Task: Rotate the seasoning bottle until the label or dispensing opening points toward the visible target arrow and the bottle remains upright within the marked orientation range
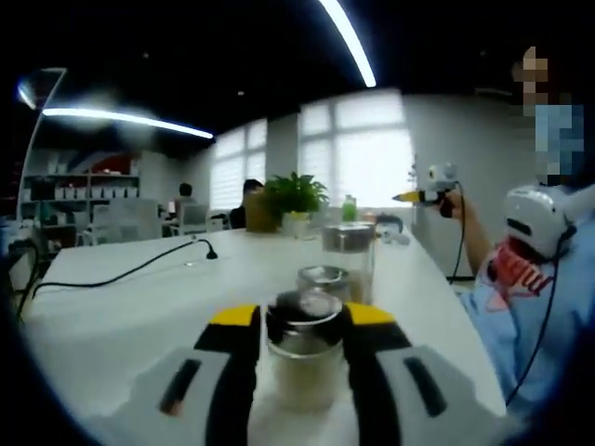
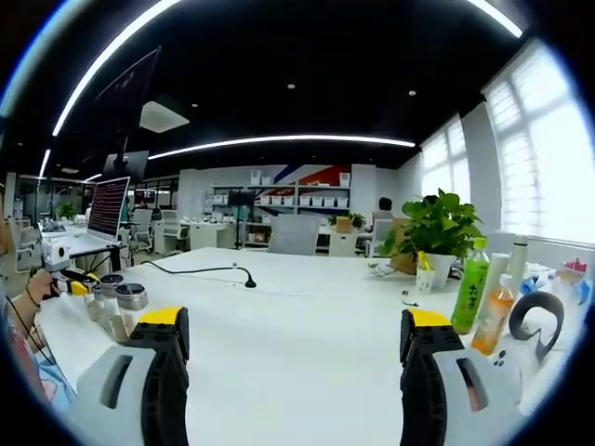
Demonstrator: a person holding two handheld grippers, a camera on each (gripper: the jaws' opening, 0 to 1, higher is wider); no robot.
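A glass seasoning bottle (image 1: 304,358) with a metal lid stands upright on the white table (image 1: 139,316), close in front of me. My left gripper (image 1: 302,316) is shut on it, its yellow-tipped jaws pressing the bottle's two sides. Right behind stand a second lidded jar (image 1: 323,277) and a taller one (image 1: 349,243). My right gripper (image 1: 426,195) is held up in a person's hand at the far right, away from the bottles. In the right gripper view, the right gripper (image 2: 293,325) is open over bare table (image 2: 297,353), with the left gripper (image 2: 79,286) and jars (image 2: 130,295) far left.
A black cable with a small microphone (image 2: 247,282) crosses the table. A potted plant (image 2: 437,228), a green bottle (image 2: 471,288) and an orange bottle (image 2: 497,321) stand at the window side. A laptop (image 2: 104,209) sits at the far end. The person's blue sleeve (image 1: 521,316) borders the table.
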